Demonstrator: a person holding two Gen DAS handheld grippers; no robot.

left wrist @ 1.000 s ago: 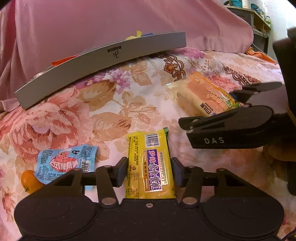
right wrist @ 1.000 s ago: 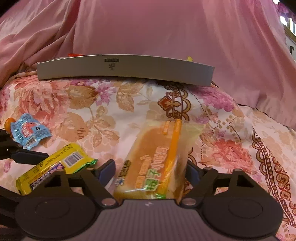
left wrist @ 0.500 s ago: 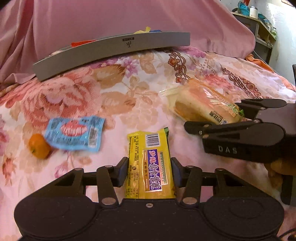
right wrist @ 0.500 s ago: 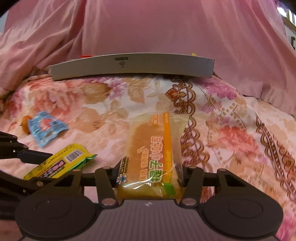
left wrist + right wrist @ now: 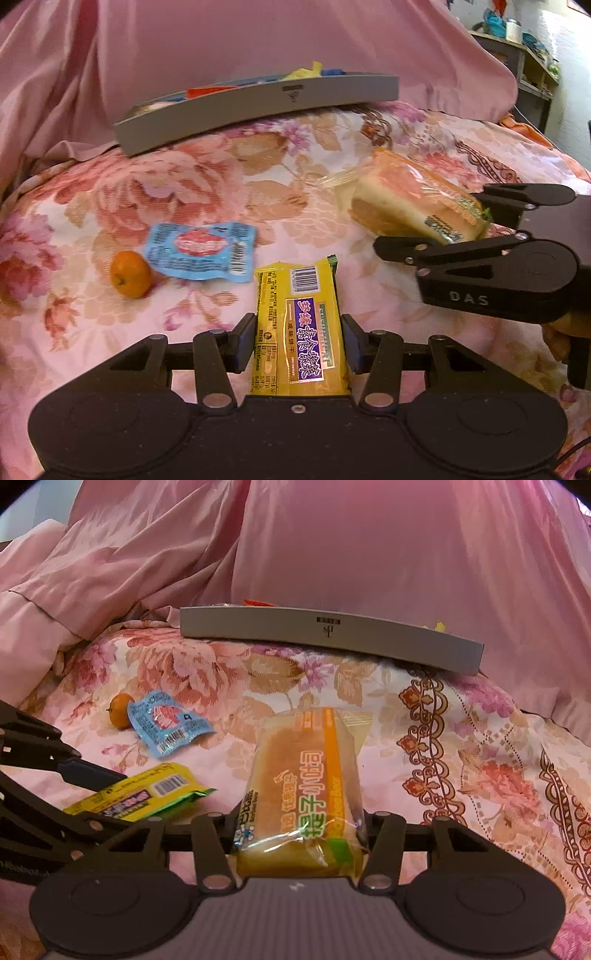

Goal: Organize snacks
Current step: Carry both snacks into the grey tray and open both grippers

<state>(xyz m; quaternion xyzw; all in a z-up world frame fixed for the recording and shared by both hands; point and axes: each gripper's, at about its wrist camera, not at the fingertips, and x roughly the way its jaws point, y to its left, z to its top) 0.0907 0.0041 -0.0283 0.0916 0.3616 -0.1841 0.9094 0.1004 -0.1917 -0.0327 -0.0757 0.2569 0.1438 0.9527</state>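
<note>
A floral bedspread (image 5: 221, 184) in pink and tan fills the left wrist view, with a pink sheet (image 5: 221, 48) heaped along the top. At bottom centre the left gripper (image 5: 299, 341) pinches a yellow biscuit packet (image 5: 299, 325) between its jaws. Left of centre lie a blue snack pouch (image 5: 201, 251) and, touching its corner, a small orange fruit (image 5: 131, 274). A grey tray (image 5: 258, 107) sits at upper centre; its contents are mostly hidden behind its wall. At right, the right gripper (image 5: 476, 221) holds a wrapped bread roll (image 5: 413, 199).

In the right wrist view the right gripper (image 5: 299, 834) clamps the bread roll (image 5: 303, 790) at bottom centre, which hides the jaw tips. The left gripper's linkage covers part of the yellow packet (image 5: 147, 794) at lower left. The pouch (image 5: 164, 723) half-covers the fruit (image 5: 120, 710); the tray (image 5: 332, 638) lies beyond.
</note>
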